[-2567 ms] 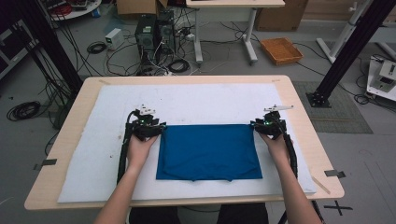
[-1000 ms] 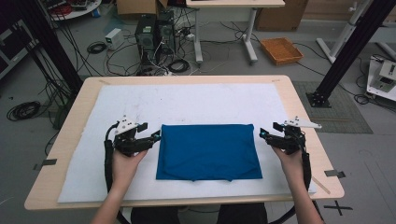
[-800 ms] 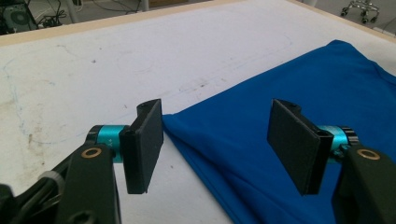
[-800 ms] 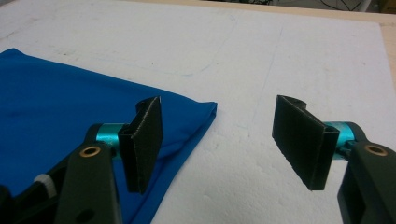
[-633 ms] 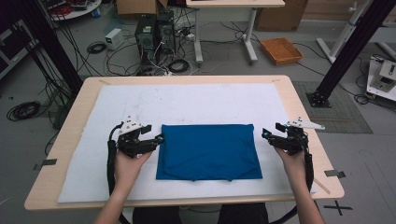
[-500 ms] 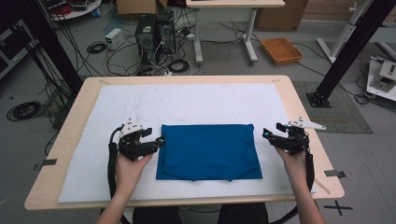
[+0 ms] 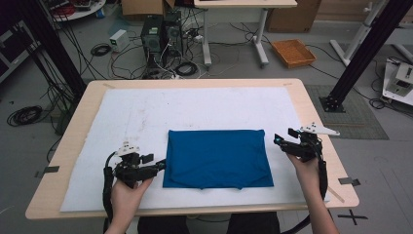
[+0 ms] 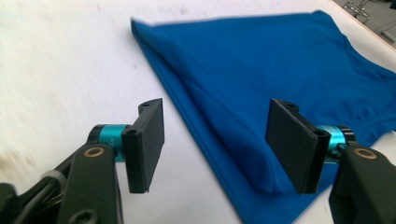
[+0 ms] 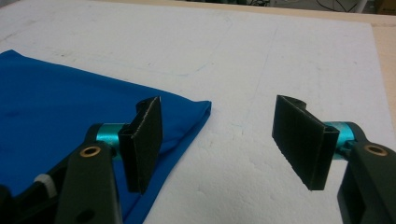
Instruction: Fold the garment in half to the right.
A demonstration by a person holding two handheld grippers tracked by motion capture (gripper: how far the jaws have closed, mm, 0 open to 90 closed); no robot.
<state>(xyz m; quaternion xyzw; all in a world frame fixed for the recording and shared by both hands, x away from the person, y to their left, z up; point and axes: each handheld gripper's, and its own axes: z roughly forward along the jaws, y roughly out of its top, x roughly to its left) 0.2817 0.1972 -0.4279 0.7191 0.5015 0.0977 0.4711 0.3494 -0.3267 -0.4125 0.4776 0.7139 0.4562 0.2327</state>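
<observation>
Both hands have let go of the folded blue cloth [image 7: 217,158] and drawn back to its sides. The left hand-held gripper [image 7: 158,166], jaws spread but just narrowing with nothing pinched, now noses toward the cloth's near-left edge for another fold. The right hand-held gripper [image 7: 277,140] waits spread. The desk [image 7: 311,117] offers bare white mat [image 7: 195,107] all around.

A white mat [image 7: 146,112] covers most of the wooden surface [image 7: 311,112], leaving its edges bare. On the floor beyond the far edge stand a computer tower [image 7: 153,36], tangled cables [image 7: 180,68] and an orange tray [image 7: 293,52].
</observation>
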